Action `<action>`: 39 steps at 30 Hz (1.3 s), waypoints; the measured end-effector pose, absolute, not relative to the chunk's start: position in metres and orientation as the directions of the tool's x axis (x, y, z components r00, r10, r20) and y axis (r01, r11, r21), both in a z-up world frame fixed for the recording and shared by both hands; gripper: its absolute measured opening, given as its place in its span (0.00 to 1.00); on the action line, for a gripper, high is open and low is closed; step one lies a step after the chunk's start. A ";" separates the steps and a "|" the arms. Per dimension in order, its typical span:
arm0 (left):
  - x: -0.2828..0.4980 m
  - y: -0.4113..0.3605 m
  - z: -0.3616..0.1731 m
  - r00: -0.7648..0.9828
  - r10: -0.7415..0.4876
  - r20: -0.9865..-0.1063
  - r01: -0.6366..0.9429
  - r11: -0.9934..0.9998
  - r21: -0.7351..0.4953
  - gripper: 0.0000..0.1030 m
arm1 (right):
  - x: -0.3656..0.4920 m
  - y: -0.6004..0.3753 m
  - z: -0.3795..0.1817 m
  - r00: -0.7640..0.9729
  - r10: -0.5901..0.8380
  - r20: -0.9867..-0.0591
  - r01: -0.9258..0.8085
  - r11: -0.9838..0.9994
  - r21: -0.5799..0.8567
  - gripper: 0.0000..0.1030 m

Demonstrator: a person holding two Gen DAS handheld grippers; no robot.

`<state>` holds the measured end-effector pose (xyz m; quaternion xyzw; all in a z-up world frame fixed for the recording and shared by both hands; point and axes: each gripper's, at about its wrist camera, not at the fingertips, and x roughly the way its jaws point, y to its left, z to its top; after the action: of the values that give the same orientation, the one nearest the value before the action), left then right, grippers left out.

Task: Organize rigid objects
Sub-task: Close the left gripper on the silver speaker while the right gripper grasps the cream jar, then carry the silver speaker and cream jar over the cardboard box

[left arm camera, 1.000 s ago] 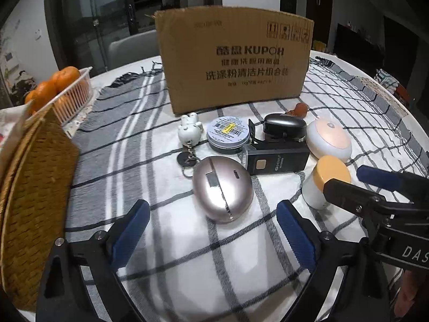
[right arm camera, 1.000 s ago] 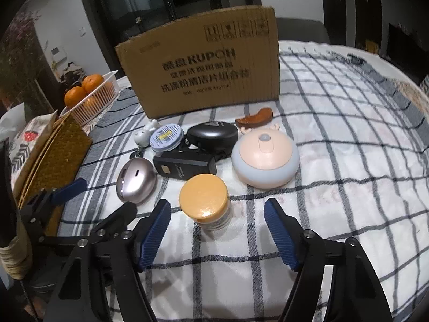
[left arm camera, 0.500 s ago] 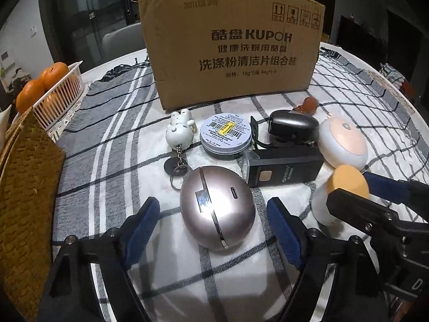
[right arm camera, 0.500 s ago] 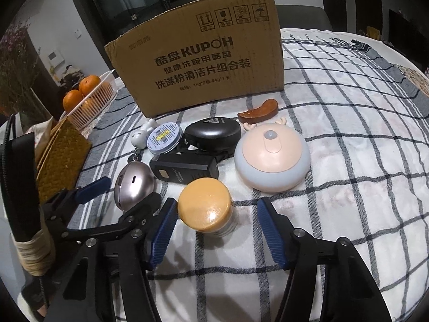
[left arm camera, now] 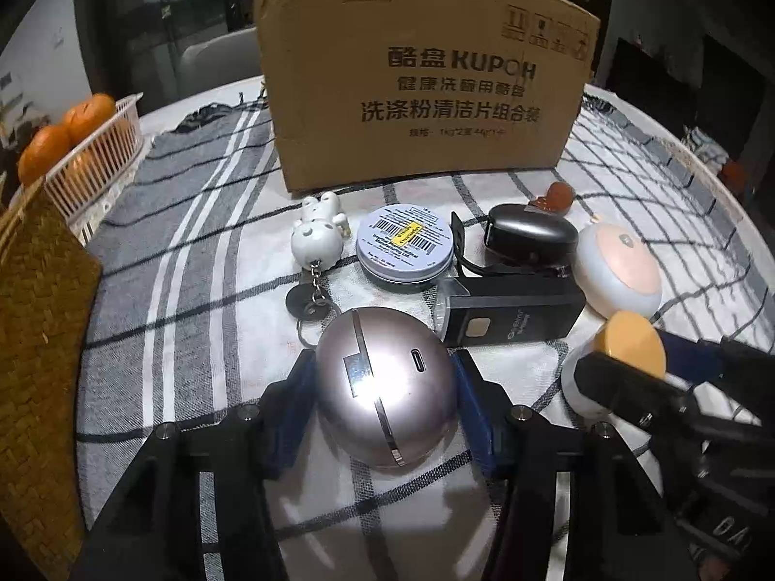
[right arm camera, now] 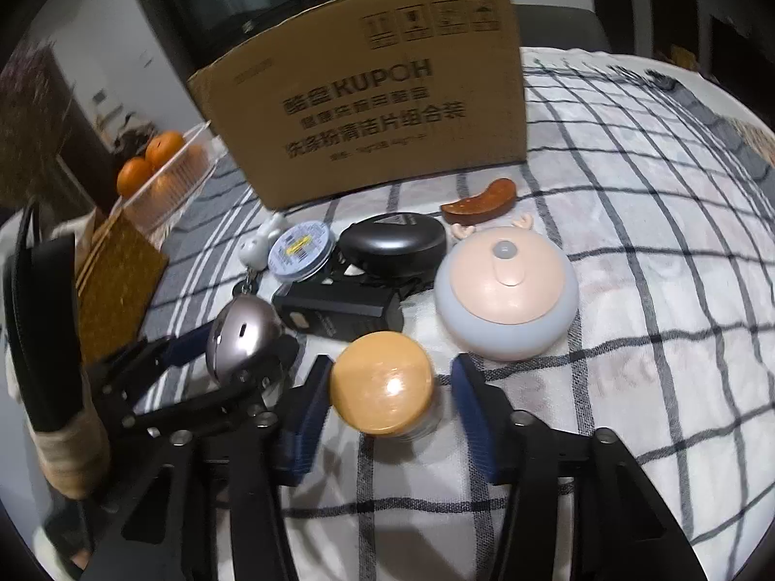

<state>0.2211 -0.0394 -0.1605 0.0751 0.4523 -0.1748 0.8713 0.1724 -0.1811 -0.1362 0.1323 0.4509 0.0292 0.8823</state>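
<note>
A silver oval case [left arm camera: 385,387] lies on the checked cloth, and my left gripper [left arm camera: 382,406] is shut on it, blue pads against both its sides. It also shows in the right wrist view [right arm camera: 242,339]. An orange-lidded jar [right arm camera: 382,389] stands between the fingers of my right gripper [right arm camera: 387,411], which is open; the left pad is close to the lid and a gap shows on the right. The jar also shows in the left wrist view [left arm camera: 625,353]. Behind stands a brown cardboard box [left arm camera: 421,77].
Behind the case lie a black flashlight box [left arm camera: 508,310], a round tin [left arm camera: 404,247], a white keychain figure [left arm camera: 317,237], a black pouch [left arm camera: 530,237], a pink dome lamp [left arm camera: 617,271] and a brown comb [right arm camera: 479,201]. A woven mat [left arm camera: 34,348] and an orange basket [left arm camera: 87,145] are at left.
Both grippers moved forward. The left one closed around the silver case; the right one came up around the orange-lidded jar and narrowed.
</note>
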 end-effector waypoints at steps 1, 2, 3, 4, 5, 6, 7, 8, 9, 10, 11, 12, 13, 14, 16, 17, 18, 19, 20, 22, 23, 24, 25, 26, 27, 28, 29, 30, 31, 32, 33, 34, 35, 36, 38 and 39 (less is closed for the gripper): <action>0.221 -0.038 -0.160 0.528 -0.237 -0.816 0.365 0.930 -0.033 0.53 | 0.172 -0.178 -0.136 0.594 0.159 -0.789 0.059 0.969 0.240 0.45; 0.220 -0.037 -0.160 0.529 -0.236 -0.815 0.360 0.932 -0.036 0.53 | 0.171 -0.176 -0.136 0.597 0.151 -0.788 0.057 0.972 0.229 0.45; 0.219 -0.037 -0.159 0.532 -0.235 -0.814 0.358 0.933 -0.036 0.53 | 0.170 -0.174 -0.136 0.599 0.141 -0.788 0.053 0.975 0.215 0.44; 0.218 -0.037 -0.158 0.535 -0.234 -0.812 0.355 0.934 -0.035 0.53 | 0.170 -0.173 -0.136 0.599 0.135 -0.789 0.050 0.978 0.205 0.44; 0.217 -0.036 -0.157 0.536 -0.234 -0.811 0.352 0.935 -0.037 0.53 | 0.170 -0.173 -0.136 0.600 0.133 -0.789 0.044 0.979 0.199 0.44; 0.216 -0.036 -0.156 0.539 -0.236 -0.809 0.349 0.936 -0.041 0.53 | 0.170 -0.174 -0.135 0.599 0.136 -0.789 0.042 0.979 0.200 0.44; 0.215 -0.036 -0.154 0.543 -0.237 -0.806 0.345 0.937 -0.044 0.53 | 0.169 -0.175 -0.135 0.598 0.140 -0.789 0.040 0.978 0.204 0.44; 0.213 -0.035 -0.151 0.549 -0.237 -0.802 0.343 0.938 -0.043 0.53 | 0.169 -0.176 -0.135 0.597 0.143 -0.789 0.039 0.978 0.206 0.44; 0.211 -0.035 -0.150 0.553 -0.236 -0.799 0.342 0.939 -0.041 0.53 | 0.168 -0.176 -0.135 0.598 0.144 -0.789 0.038 0.978 0.207 0.44; 0.210 -0.035 -0.147 0.560 -0.234 -0.795 0.338 0.940 -0.039 0.53 | 0.167 -0.177 -0.134 0.600 0.146 -0.787 0.037 0.977 0.210 0.44; 0.208 -0.034 -0.145 0.566 -0.231 -0.791 0.334 0.942 -0.036 0.53 | 0.166 -0.177 -0.132 0.604 0.149 -0.783 0.035 0.976 0.213 0.44; 0.206 -0.033 -0.142 0.575 -0.229 -0.785 0.329 0.944 -0.033 0.53 | 0.164 -0.177 -0.131 0.609 0.150 -0.779 0.033 0.976 0.213 0.44; 0.204 -0.033 -0.139 0.581 -0.227 -0.782 0.326 0.945 -0.032 0.53 | 0.163 -0.177 -0.129 0.614 0.149 -0.775 0.030 0.977 0.211 0.44; 0.202 -0.032 -0.137 0.585 -0.226 -0.779 0.323 0.946 -0.032 0.53 | 0.162 -0.178 -0.127 0.619 0.149 -0.771 0.028 0.977 0.211 0.44; 0.198 -0.031 -0.131 0.596 -0.225 -0.771 0.317 0.948 -0.032 0.53 | 0.161 -0.178 -0.124 0.625 0.155 -0.765 0.022 0.976 0.216 0.44; 0.197 -0.030 -0.128 0.603 -0.224 -0.766 0.314 0.949 -0.031 0.53 | 0.159 -0.179 -0.122 0.629 0.158 -0.761 0.018 0.976 0.218 0.44; 0.195 -0.030 -0.126 0.608 -0.223 -0.762 0.312 0.950 -0.028 0.53 | 0.158 -0.179 -0.120 0.633 0.159 -0.757 0.016 0.976 0.218 0.44; 0.193 -0.029 -0.123 0.615 -0.218 -0.758 0.309 0.951 -0.023 0.53 | 0.158 -0.179 -0.118 0.637 0.159 -0.754 0.014 0.976 0.217 0.44; 0.192 -0.029 -0.120 0.620 -0.215 -0.755 0.306 0.952 -0.019 0.53 | 0.156 -0.179 -0.115 0.643 0.159 -0.749 0.010 0.976 0.216 0.44; 0.190 -0.028 -0.114 0.628 -0.211 -0.749 0.303 0.953 -0.014 0.53 | 0.154 -0.180 -0.110 0.653 0.155 -0.741 0.007 0.977 0.211 0.44; 0.189 -0.028 -0.111 0.631 -0.211 -0.746 0.302 0.953 -0.014 0.53 | 0.154 -0.180 -0.107 0.658 0.156 -0.737 0.005 0.977 0.211 0.44; 0.188 -0.028 -0.108 0.635 -0.211 -0.743 0.301 0.954 -0.014 0.53 | 0.154 -0.181 -0.104 0.661 0.158 -0.733 0.004 0.977 0.214 0.44; 0.187 -0.027 -0.104 0.640 -0.210 -0.739 0.298 0.954 -0.013 0.53 | 0.153 -0.181 -0.102 0.663 0.160 -0.731 0.004 0.976 0.217 0.44; 0.187 -0.027 -0.100 0.644 -0.209 -0.736 0.295 0.955 -0.013 0.53 | 0.153 -0.182 -0.099 0.666 0.164 -0.727 0.002 0.975 0.222 0.44; 0.186 -0.026 -0.095 0.651 -0.208 -0.730 0.292 0.956 -0.013 0.53 | 0.153 -0.182 -0.097 0.670 0.166 -0.724 0.000 0.975 0.224 0.44; 0.185 -0.026 -0.093 0.655 -0.207 -0.726 0.290 0.957 -0.010 0.53 | 0.153 -0.183 -0.094 0.673 0.165 -0.721 0.000 0.975 0.223 0.44; 0.185 -0.026 -0.089 0.660 -0.204 -0.723 0.288 0.958 -0.008 0.53 | 0.153 -0.183 -0.090 0.679 0.165 -0.715 -0.002 0.975 0.223 0.44; 0.185 -0.026 -0.085 0.666 -0.205 -0.718 0.286 0.958 -0.008 0.53 | 0.153 -0.183 -0.086 0.685 0.165 -0.710 -0.006 0.975 0.221 0.44; 0.185 -0.026 -0.081 0.669 -0.204 -0.715 0.284 0.959 -0.008 0.53 | 0.153 -0.183 -0.082 0.691 0.164 -0.704 -0.009 0.976 0.218 0.44; 0.185 -0.026 -0.077 0.673 -0.203 -0.712 0.281 0.960 -0.007 0.53 | 0.152 -0.183 -0.079 0.696 0.163 -0.699 -0.011 0.976 0.216 0.44; 0.185 -0.026 -0.073 0.677 -0.204 -0.707 0.280 0.960 -0.008 0.53 | 0.152 -0.184 -0.075 0.702 0.161 -0.694 -0.013 0.977 0.214 0.44; 0.185 -0.027 -0.069 0.682 -0.204 -0.703 0.279 0.960 -0.009 0.53 | 0.153 -0.184 -0.072 0.707 0.161 -0.688 -0.014 0.977 0.214 0.44; 0.186 -0.027 -0.065 0.686 -0.203 -0.699 0.277 0.961 -0.007 0.53 | 0.154 -0.185 -0.068 0.711 0.163 -0.684 -0.016 0.976 0.216 0.44; 0.186 -0.028 -0.061 0.691 -0.202 -0.694 0.277 0.961 -0.004 0.53 | 0.154 -0.186 -0.065 0.716 0.166 -0.679 -0.018 0.975 0.220 0.44; 0.188 -0.029 -0.051 0.703 -0.201 -0.682 0.275 0.961 0.001 0.53 | 0.156 -0.187 -0.057 0.726 0.171 -0.666 -0.022 0.974 0.226 0.44; 0.188 -0.029 -0.048 0.707 -0.201 -0.678 0.275 0.961 0.002 0.53 | 0.156 -0.188 -0.054 0.729 0.172 -0.662 -0.024 0.974 0.227 0.44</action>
<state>0.1881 -0.0289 -0.0475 0.0514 0.3602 -0.1289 0.9225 0.1564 -0.1876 -0.0540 0.1017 0.3639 0.0532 0.9243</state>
